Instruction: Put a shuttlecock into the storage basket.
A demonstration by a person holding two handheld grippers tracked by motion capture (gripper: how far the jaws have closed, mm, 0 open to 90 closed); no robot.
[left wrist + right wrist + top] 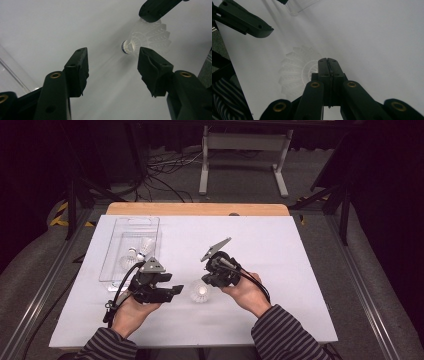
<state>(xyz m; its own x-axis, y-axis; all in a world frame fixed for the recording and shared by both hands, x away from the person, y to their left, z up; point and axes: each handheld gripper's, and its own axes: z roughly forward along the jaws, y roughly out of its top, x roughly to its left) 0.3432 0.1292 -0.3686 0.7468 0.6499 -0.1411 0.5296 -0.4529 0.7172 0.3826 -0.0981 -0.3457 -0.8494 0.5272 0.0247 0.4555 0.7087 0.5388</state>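
Note:
A white shuttlecock [200, 293] lies on the white table [280, 285] between my two grippers. My left gripper [177, 289] points right at it from a short way off. In the left gripper view the left gripper [111, 52] stands open with nothing between its jaws, and the shuttlecock [150, 37] lies just ahead with its cork toward the camera. My right gripper [206, 281] hangs over the shuttlecock from the upper right. In the right gripper view the right gripper [327, 61] is shut, jaws pressed together, and the shuttlecock's skirt [294, 70] lies below and to their left. I cannot tell whether it touches the skirt.
A clear plastic container [137, 220] stands at the table's left and holds other shuttlecocks [145, 246]. Its edge appears as container edge [10, 72] and container corner [302, 5]. A wooden strip [200, 209] borders the far edge. Cables lie on the floor beyond.

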